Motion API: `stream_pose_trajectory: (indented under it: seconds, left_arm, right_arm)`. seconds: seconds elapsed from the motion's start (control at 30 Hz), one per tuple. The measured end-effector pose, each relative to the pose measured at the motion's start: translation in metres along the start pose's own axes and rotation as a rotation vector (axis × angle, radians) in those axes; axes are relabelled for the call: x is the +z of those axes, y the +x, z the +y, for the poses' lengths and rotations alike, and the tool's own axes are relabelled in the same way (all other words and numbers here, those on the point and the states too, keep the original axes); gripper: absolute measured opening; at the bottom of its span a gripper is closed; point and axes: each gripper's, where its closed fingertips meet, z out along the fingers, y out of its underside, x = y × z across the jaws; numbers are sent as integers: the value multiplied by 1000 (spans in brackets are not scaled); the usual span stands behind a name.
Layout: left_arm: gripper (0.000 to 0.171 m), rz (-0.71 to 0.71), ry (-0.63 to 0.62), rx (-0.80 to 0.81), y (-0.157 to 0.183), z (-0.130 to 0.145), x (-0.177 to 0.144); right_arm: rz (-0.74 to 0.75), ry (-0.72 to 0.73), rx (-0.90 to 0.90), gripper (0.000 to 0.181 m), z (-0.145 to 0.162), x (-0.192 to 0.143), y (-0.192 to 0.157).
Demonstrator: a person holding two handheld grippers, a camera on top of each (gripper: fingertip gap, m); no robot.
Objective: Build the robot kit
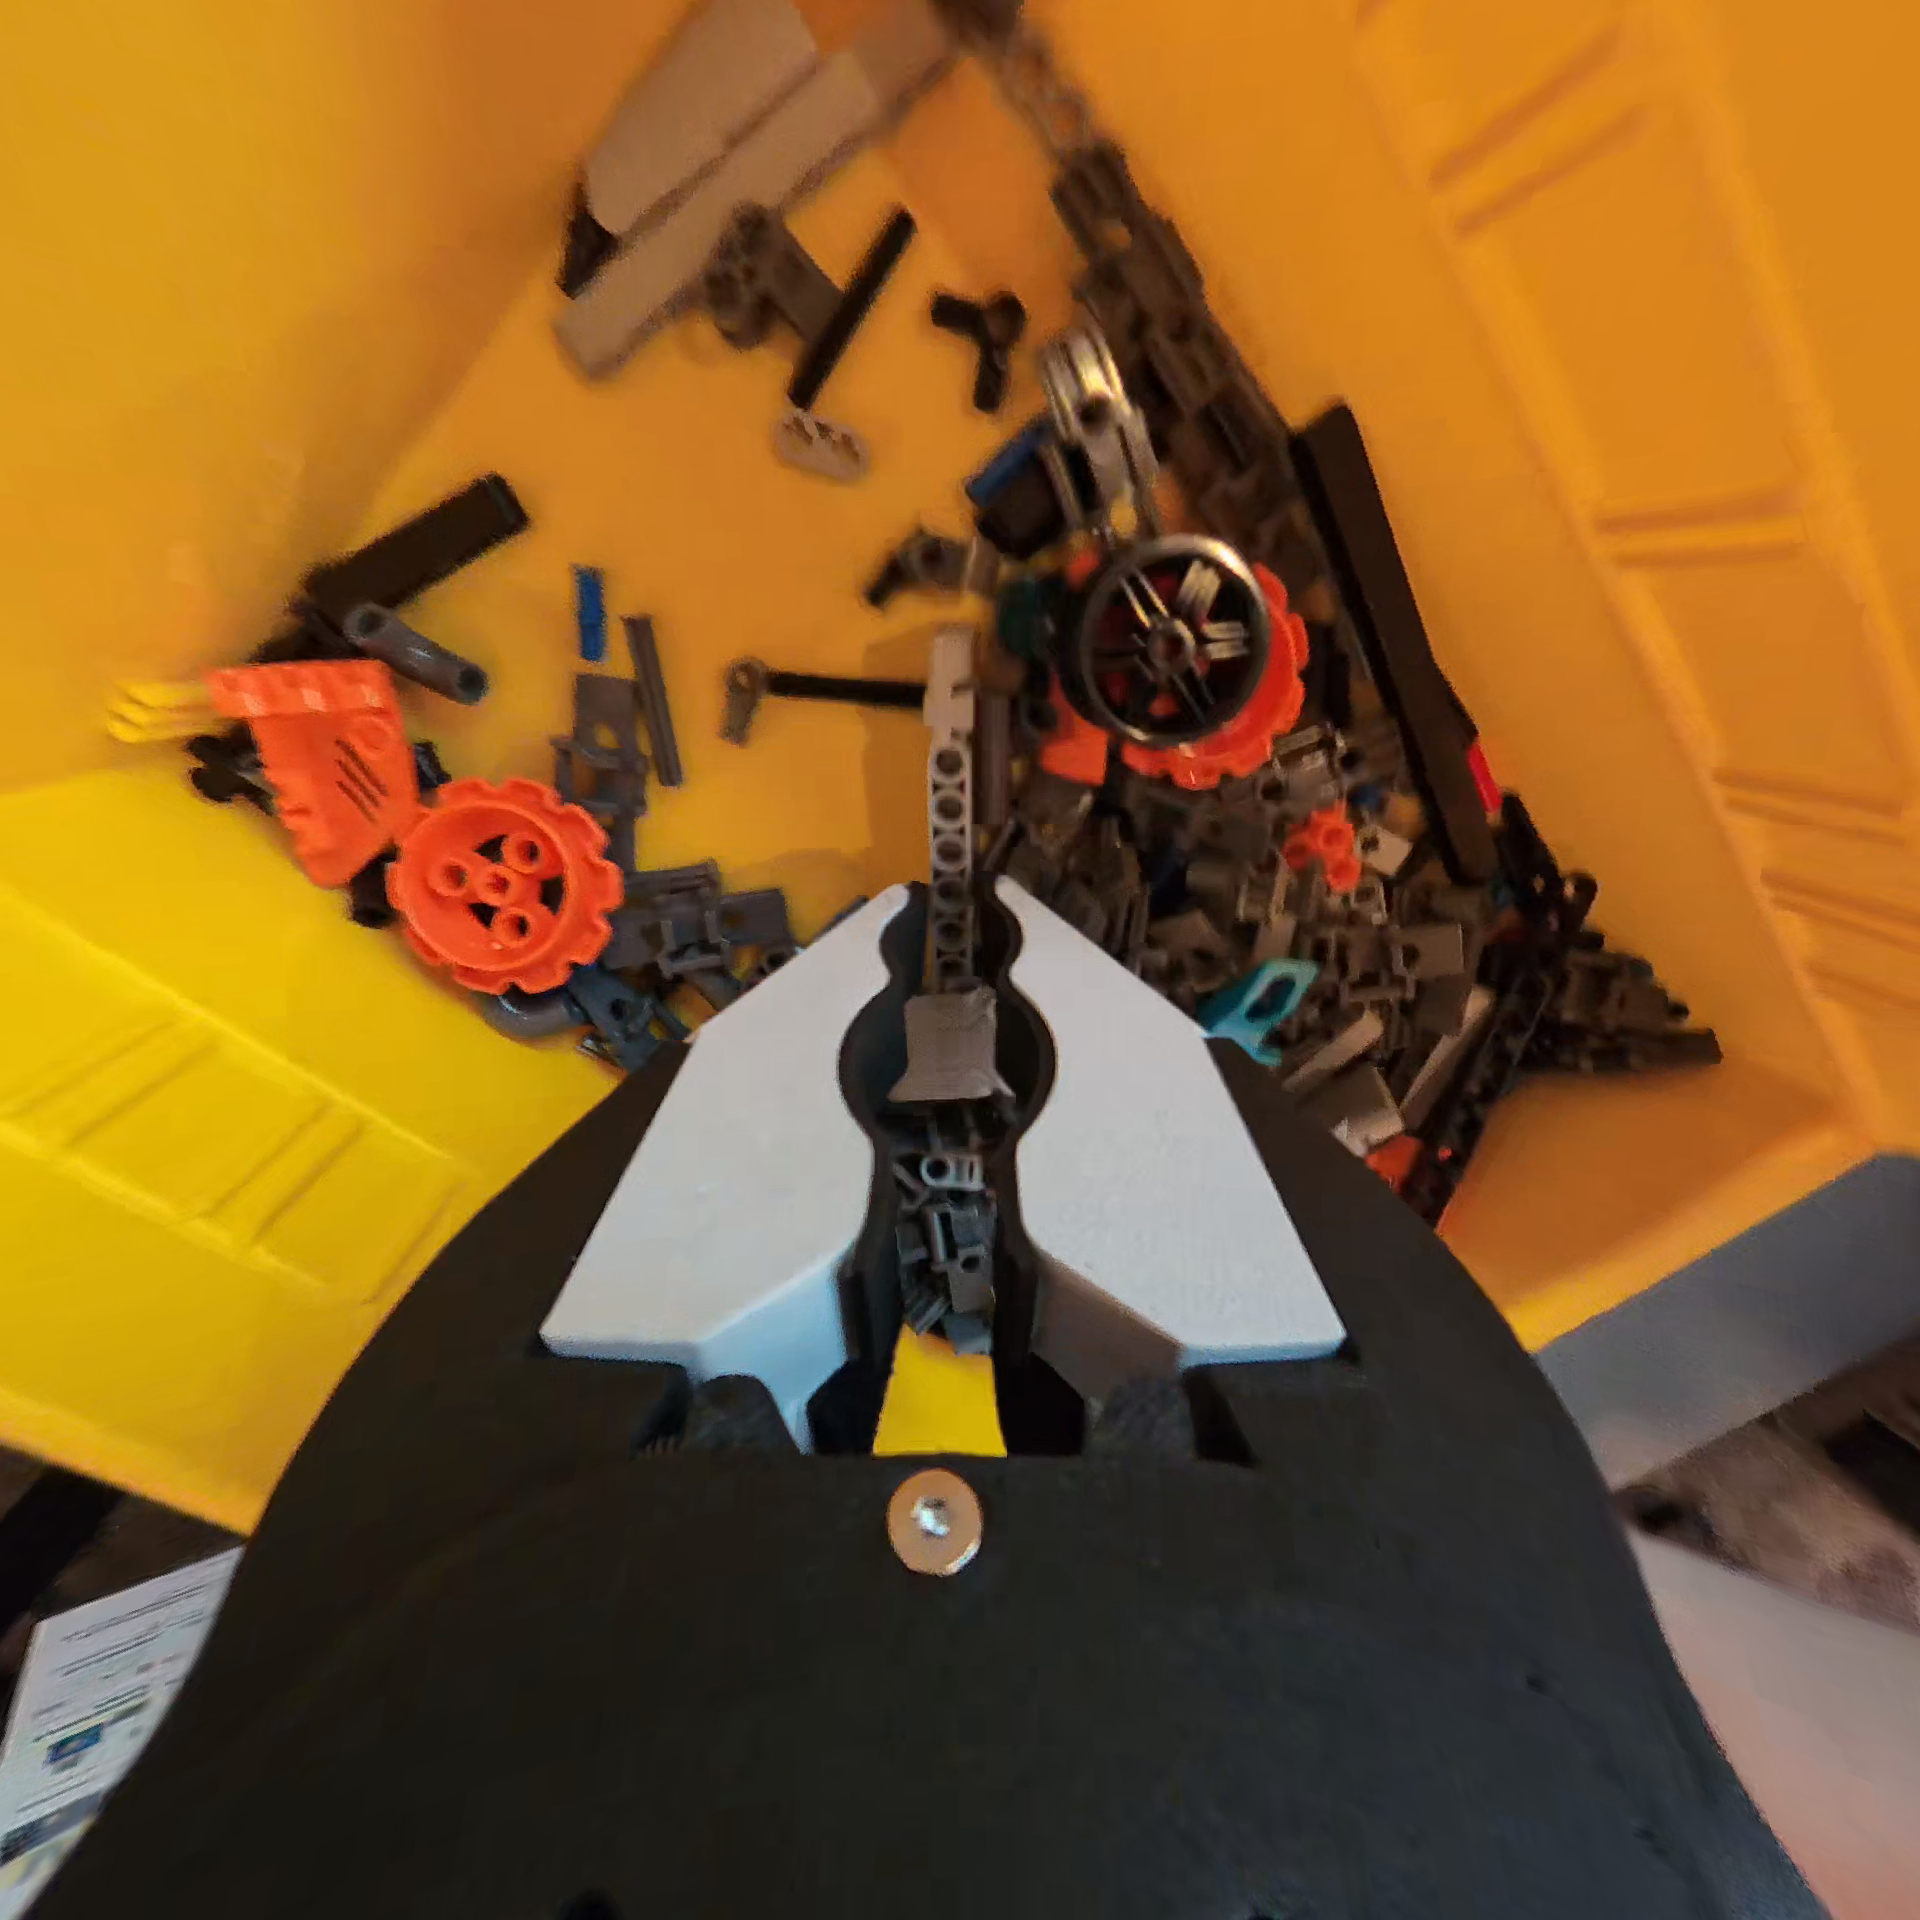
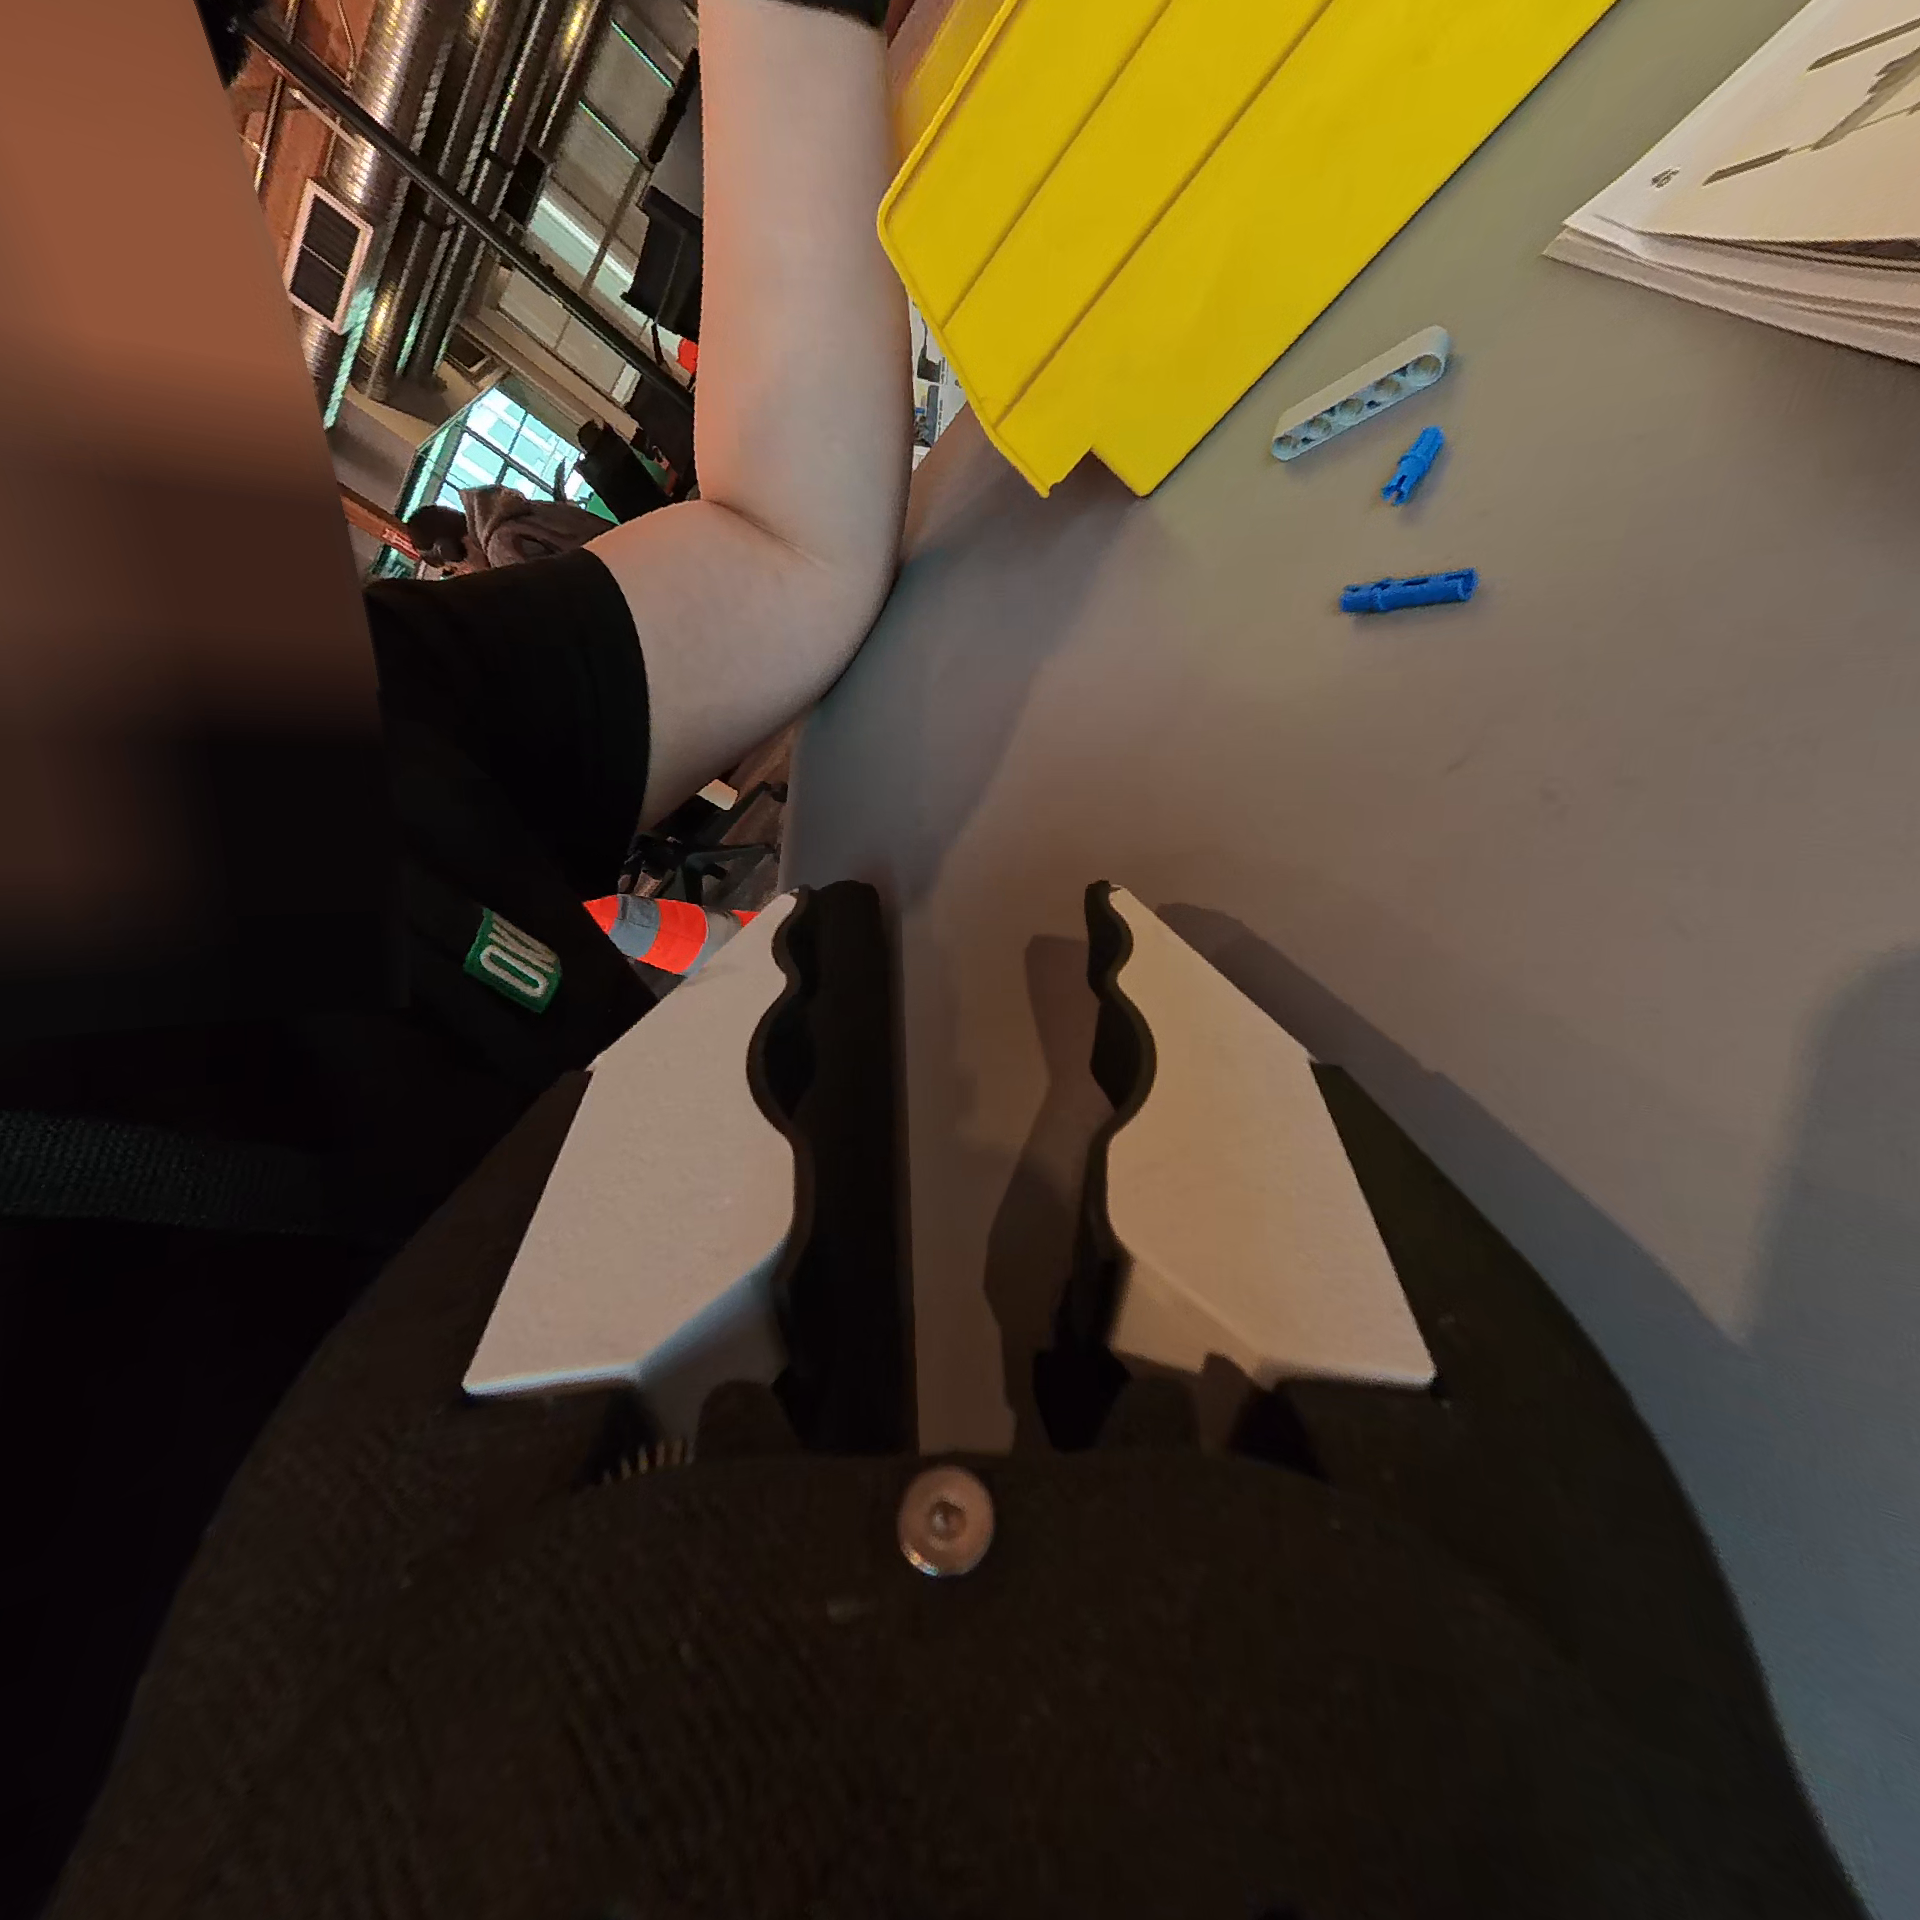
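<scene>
My left gripper (image 1: 956, 894) reaches down into a yellow bin (image 1: 260, 312) of loose building-toy parts. Its jaws are nearly closed on a long light-grey beam with holes (image 1: 949, 769), which sticks out past the fingertips; a darker grey piece (image 1: 951, 1049) sits in the round recess between the jaws. My right gripper (image 2: 987, 904) is open and empty, low over a grey table (image 2: 1455, 935). Ahead of it on the table lie a short light-grey beam (image 2: 1361, 393) and two blue pins (image 2: 1413, 464) (image 2: 1408, 592).
In the bin lie an orange gear wheel (image 1: 504, 883), an orange panel (image 1: 322, 758), a black spoked wheel on an orange gear (image 1: 1174, 649) and a heap of dark parts (image 1: 1351, 935). The bin's outside (image 2: 1143, 208), a paper booklet (image 2: 1766, 187) and a person's arm (image 2: 790, 416) show in the right wrist view. Spacing between my two grippers at the tips: around 30 centimetres.
</scene>
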Motion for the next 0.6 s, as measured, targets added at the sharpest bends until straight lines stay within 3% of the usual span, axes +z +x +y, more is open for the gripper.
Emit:
stream_pose_trajectory:
  seconds: [0.07, 0.2, 0.3, 0.43, 0.53, 0.6]
  left_arm:
    - [34, -20, 107, -53, -7, -24, -4]
    - [51, -72, 384, -84, -19, -84, -9]
    - [55, -126, 414, -49, -22, -96, 2]
    - [69, -46, 415, 0, -1, -103, 14]
    - [87, -171, 344, 55, -12, -98, 25]
    - [80, -202, 350, 78, -12, -100, 22]
  right_arm:
    - [-2, -1, 0, 50, 0, 1, 0]
    - [-8, -1, 1, 50, 0, 1, -1]
    - [-14, 7, 4, 50, -1, 0, -1]
    - [-15, 9, 6, 51, -2, 0, -1]
    - [-14, 6, 6, 51, -1, 1, -1]
    - [-14, 6, 9, 50, -1, 1, -1]
